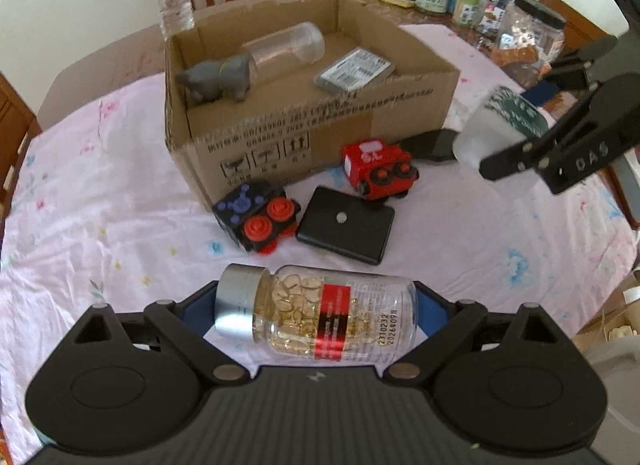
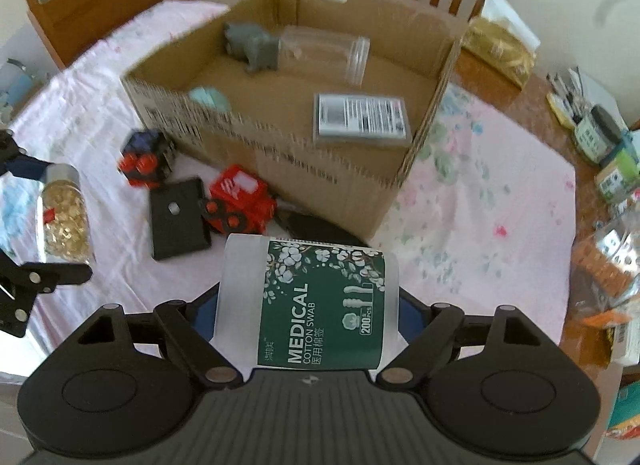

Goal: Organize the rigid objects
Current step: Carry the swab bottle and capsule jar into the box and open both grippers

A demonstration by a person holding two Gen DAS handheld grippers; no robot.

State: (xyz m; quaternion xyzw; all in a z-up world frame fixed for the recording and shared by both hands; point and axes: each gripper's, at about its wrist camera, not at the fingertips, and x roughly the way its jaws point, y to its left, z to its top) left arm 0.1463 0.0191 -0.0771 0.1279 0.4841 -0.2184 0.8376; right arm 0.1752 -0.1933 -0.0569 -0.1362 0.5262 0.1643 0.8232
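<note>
Your left tool (image 1: 316,315) is clamped on the capsule bottle (image 1: 316,313), which lies sideways between the fingers, silver cap to the left, above the pink floral surface (image 1: 100,201). Your right tool (image 2: 308,305) grips the cotton swab tub (image 2: 310,301) — a frosted cylinder with a green "MEDICAL COTTON SWAB" label — held near the cardboard box (image 2: 280,169). Just beyond the bottle, a black flat case (image 1: 346,225) lies on the cloth between two toy trains: the dark blue one (image 1: 258,217) to its left and the red one (image 1: 380,169) behind it, both close to the box's front wall. Inside the box rest a grey toy animal (image 1: 218,79), a clear empty jar (image 1: 286,47) on its side and a flat grey packet (image 1: 354,69) — a pale green item (image 2: 210,99) shows there too.
</note>
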